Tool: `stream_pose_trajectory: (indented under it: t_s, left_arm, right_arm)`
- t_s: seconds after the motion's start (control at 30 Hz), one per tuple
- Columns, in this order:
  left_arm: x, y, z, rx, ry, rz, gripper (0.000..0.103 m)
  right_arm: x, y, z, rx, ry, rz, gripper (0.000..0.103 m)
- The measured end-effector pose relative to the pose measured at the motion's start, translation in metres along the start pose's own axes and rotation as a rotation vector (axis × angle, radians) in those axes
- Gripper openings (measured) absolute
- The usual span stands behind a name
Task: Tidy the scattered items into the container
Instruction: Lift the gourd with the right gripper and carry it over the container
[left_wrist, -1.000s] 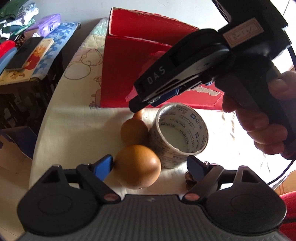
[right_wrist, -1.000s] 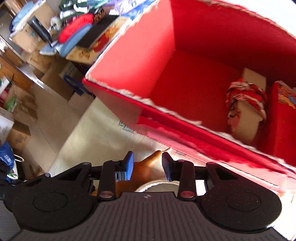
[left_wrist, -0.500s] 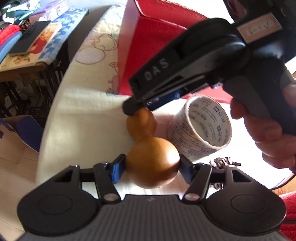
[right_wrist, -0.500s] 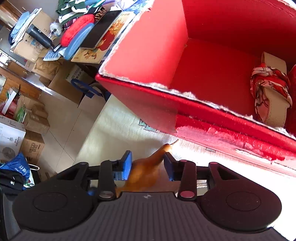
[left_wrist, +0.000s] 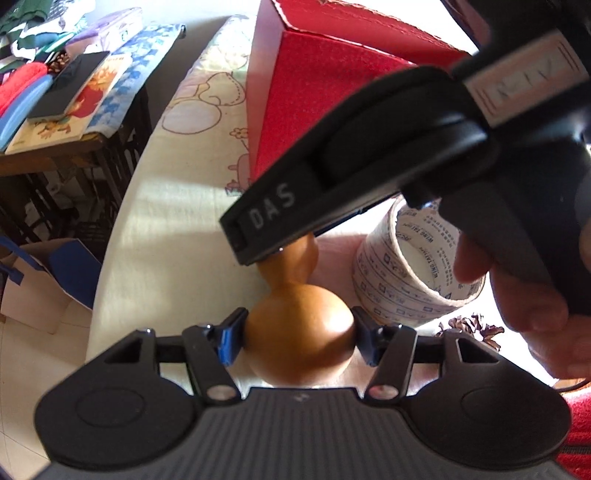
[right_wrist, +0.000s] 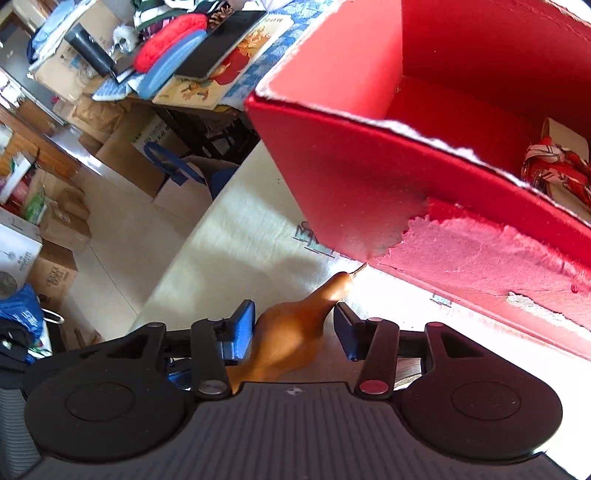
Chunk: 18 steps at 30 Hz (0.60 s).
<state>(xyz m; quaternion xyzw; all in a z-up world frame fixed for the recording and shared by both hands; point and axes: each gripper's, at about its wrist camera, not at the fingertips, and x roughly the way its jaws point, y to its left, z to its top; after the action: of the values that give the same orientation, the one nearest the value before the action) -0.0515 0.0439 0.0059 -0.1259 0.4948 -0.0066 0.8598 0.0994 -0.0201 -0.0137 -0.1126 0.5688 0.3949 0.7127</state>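
A brown bottle gourd (left_wrist: 301, 354) lies on the cream tablecloth in front of the red box (left_wrist: 332, 96). My left gripper (left_wrist: 298, 330) is closing, and both pads press the sides of the gourd's big bulb. In the left wrist view my right gripper (left_wrist: 258, 240) comes down over the gourd's small upper bulb. In the right wrist view the right gripper (right_wrist: 293, 326) is opening; the gourd's neck (right_wrist: 295, 325) sits between the fingers with a gap beside each pad. The red box (right_wrist: 369, 184) stands open just beyond.
A roll of printed tape (left_wrist: 417, 273) stands right of the gourd, with a pine cone (left_wrist: 469, 328) in front of it. A red-and-white wrapped item (right_wrist: 554, 173) lies inside the box. The table's edge (left_wrist: 110, 258) drops to the floor at the left, beside a cluttered side table (left_wrist: 74, 99).
The left fingers have closed in from wide apart onto the gourd's big bulb. The right fingers have spread apart around the neck. The right gripper has shifted left along the box front.
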Motion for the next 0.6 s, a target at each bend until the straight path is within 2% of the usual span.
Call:
stream_pose_trajectory:
  t_s: [0.1,0.3,0.6]
  left_arm:
    - [-0.006,-0.002,0.002,0.004,-0.021,0.005,0.06]
    - [-0.026,-0.009,0.007,0.017,-0.055,-0.017,0.059]
    - [-0.046,-0.029,0.011,0.053,-0.089,-0.05,0.059]
  right_arm:
    - [-0.003,-0.005,0.0,0.036,-0.008,0.046,0.048]
    - [-0.025,-0.005,-0.006,0.027,-0.036,0.123,0.046]
    - [-0.048,-0.007,-0.015,0.045,-0.077,0.154,0.046]
